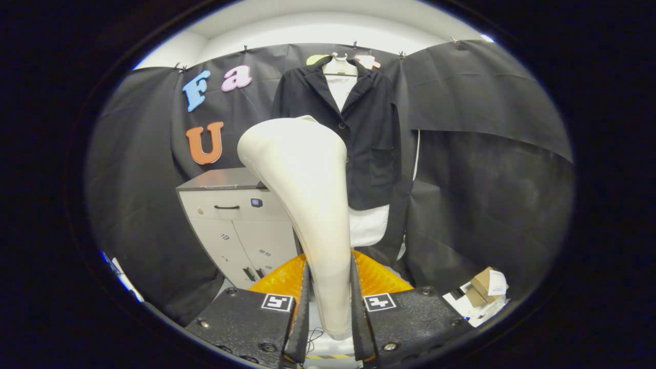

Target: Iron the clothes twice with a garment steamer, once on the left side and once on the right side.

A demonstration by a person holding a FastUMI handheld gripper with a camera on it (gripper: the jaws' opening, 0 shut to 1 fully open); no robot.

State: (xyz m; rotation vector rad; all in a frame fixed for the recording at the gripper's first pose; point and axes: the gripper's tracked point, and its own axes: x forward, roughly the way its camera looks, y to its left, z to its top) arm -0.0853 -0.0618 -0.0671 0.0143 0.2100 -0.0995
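Note:
A cream garment steamer (pixel 307 205) stands between my fingers, its handle clamped by both and its wide head rising up and ahead. My gripper (pixel 329 307) is shut on that handle. Beyond the steamer head a dark jacket (pixel 359 128) hangs on a hanger over a white shirt (pixel 366 225), against the black cloth wall. The steamer head sits in front of the jacket's left half, still some way short of the cloth, and hides part of it.
A pale cabinet (pixel 236 220) with a drawer and doors stands left of the jacket. An orange object (pixel 374 277) lies low behind my fingers. Small cardboard boxes (pixel 487 287) and papers lie on the floor at the right.

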